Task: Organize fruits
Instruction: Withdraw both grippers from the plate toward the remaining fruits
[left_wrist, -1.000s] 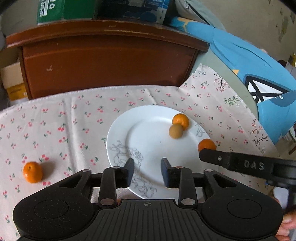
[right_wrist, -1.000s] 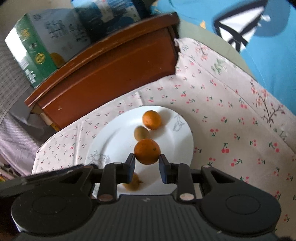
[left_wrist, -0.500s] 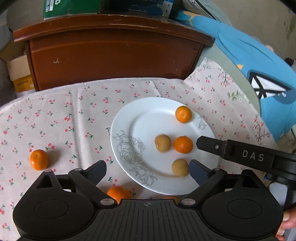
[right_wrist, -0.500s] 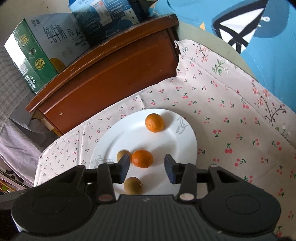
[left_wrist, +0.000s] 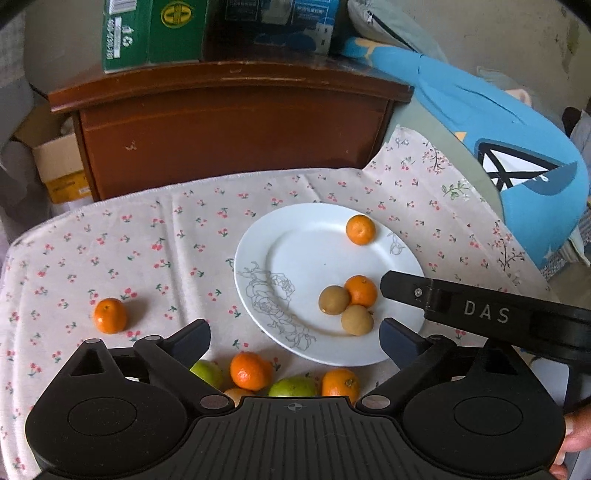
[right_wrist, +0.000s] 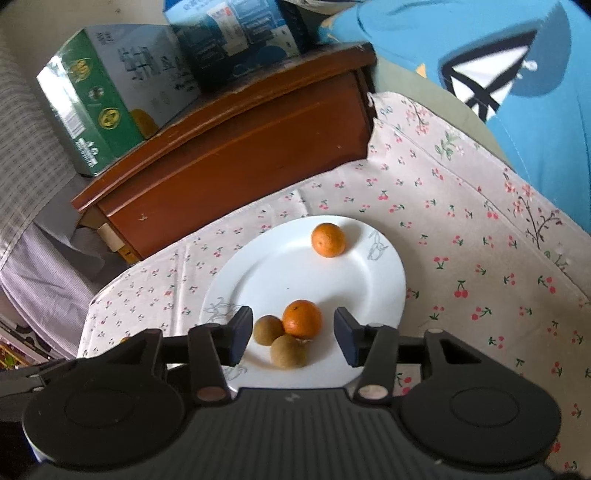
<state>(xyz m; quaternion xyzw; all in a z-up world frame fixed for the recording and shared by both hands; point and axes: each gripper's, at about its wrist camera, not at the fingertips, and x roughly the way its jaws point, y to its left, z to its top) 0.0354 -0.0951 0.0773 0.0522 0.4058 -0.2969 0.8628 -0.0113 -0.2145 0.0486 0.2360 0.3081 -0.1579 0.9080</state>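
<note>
Opening right tongs (right_wrist: 291, 336) (orange (right_wrist: 302, 319) now plated)

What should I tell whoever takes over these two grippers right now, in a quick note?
Left gripper: wide open, empty.
Right gripper: jaws opening, holding nothing; fruit lies on the plate beyond them.
White plate: two oranges and two brown fruits.
Left on the cloth: lone orange, plus oranges and green fruits near the left gripper.

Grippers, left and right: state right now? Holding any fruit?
Left gripper: open wide, holding nothing.
Right gripper: jaws opening, holding nothing; the orange lies free on the plate.
</note>
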